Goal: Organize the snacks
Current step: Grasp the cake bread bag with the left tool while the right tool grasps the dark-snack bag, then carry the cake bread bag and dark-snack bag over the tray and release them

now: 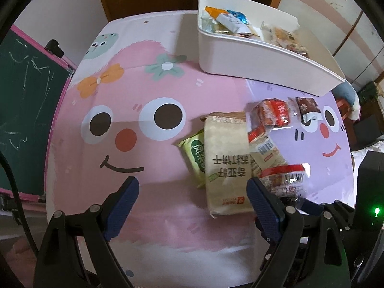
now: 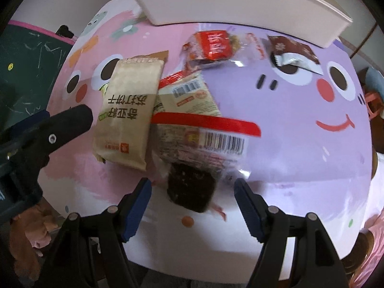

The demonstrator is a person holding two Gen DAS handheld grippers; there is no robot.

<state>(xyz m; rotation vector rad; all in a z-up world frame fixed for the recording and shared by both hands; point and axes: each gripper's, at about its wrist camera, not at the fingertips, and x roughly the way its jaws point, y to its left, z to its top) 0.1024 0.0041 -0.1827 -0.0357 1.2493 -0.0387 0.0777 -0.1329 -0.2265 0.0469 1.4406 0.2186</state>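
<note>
Right gripper (image 2: 193,202) poised over the clear red-banded packet (image 2: 201,148); both sets of fingers spread wide and holding nothing.

The packet's dark end lies between the right fingers, not yet touched by them; its long axis runs straight away from them toward the white bin (image 2: 240,2); the right gripper is the nearer one; the left gripper (image 1: 193,201) hangs open over the tablecloth (image 1: 148,220), the beige cracker pack (image 1: 226,165) just ahead; the remaining snacks lie between.
</note>
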